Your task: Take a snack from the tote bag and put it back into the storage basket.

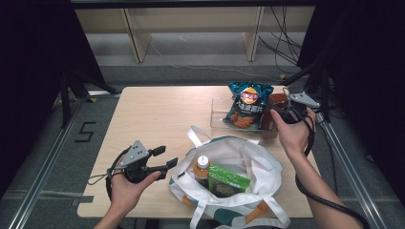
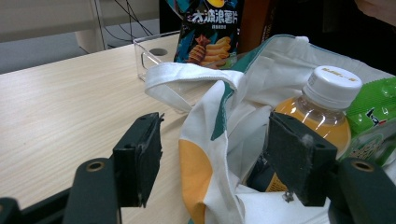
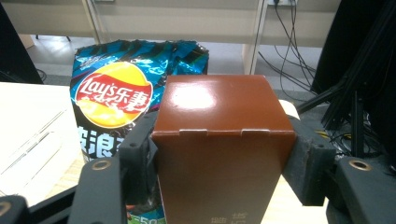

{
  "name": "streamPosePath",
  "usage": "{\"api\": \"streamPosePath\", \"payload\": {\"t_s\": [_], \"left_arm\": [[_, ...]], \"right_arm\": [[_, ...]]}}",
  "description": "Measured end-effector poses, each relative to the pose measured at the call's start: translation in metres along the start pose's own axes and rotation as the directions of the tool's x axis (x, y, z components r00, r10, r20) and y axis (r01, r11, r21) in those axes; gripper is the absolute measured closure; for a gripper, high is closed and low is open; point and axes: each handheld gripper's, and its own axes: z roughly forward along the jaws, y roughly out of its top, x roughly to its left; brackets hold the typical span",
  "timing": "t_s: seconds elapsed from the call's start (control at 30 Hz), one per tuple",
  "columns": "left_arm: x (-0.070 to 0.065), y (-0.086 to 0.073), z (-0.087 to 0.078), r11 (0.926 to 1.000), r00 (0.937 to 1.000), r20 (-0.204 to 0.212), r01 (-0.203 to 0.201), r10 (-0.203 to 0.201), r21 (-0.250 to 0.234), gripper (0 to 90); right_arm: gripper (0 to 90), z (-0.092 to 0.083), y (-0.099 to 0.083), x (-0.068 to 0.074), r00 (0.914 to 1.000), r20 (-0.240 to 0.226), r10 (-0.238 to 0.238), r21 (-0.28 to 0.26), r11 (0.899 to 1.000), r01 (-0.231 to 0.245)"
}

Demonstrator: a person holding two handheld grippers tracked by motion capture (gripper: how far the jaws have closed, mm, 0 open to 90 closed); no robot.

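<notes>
While the brown carton (image 3: 223, 154) stands upright between our right tongs (image 3: 219, 158), the two black pads press its left and right sides, so those tongs are clamped on it, spread wide by its breadth. In the high view the carton (image 1: 276, 102) sits at the far right of the desk (image 1: 153, 114), at the right end of a clear plastic tray (image 1: 218, 110). Just to the left of the right tongs (image 1: 282, 113), touching the carton, a blue bag of crisps (image 3: 116, 93) stands upright in that same tray.

Our left tongs (image 2: 215, 158) stand apart with nothing gripped; the rim of a white tote bag (image 2: 219, 130) with orange and teal patches lies between the pads without either one pressing it. Just beyond the right-hand pad, inside the bag, an orange drink bottle (image 2: 322, 116) with a white cap stands upright, and a green packet (image 2: 373, 116) lies beside it, farther to that side. One white strap (image 2: 187, 77) loops ahead of these tongs. In the high view the left tongs (image 1: 165, 160) rest at the bag's near-left edge, well apart from the right tongs.
</notes>
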Motion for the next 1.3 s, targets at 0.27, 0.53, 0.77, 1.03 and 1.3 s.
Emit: {"api": "streamPosePath", "payload": {"t_s": [0.27,0.53,0.77,1.03,1.3], "left_arm": [[0.000,0.000,0.000,1.0000,1.0000,-0.007,0.002,-0.002,0.006,35.3],[0.000,0.000,0.000,1.0000,1.0000,0.001,0.001,-0.001,0.000,35.3],[0.000,0.001,0.000,1.0000,1.0000,-0.006,0.003,-0.003,0.001,35.3],[-0.001,0.001,0.000,0.9999,0.9999,-0.007,0.014,-0.014,-0.004,35.4],[-0.001,0.001,0.000,1.0000,1.0000,-0.005,0.005,-0.005,-0.004,35.3]], "right_arm": [[32.6,-0.002,0.001,-0.004,0.9996,-0.009,-0.028,-0.010,1.000,0.028],[32.4,-0.007,0.007,-0.005,0.9992,-0.020,-0.034,-0.022,0.999,0.034],[30.9,-0.012,0.009,-0.005,0.9987,-0.034,-0.038,-0.055,0.998,0.036],[30.5,-0.020,0.012,-0.007,0.9966,-0.055,-0.061,-0.076,0.996,0.057],[29.6,-0.027,0.014,-0.009,0.9923,-0.069,-0.103,-0.100,0.990,0.096]]}}
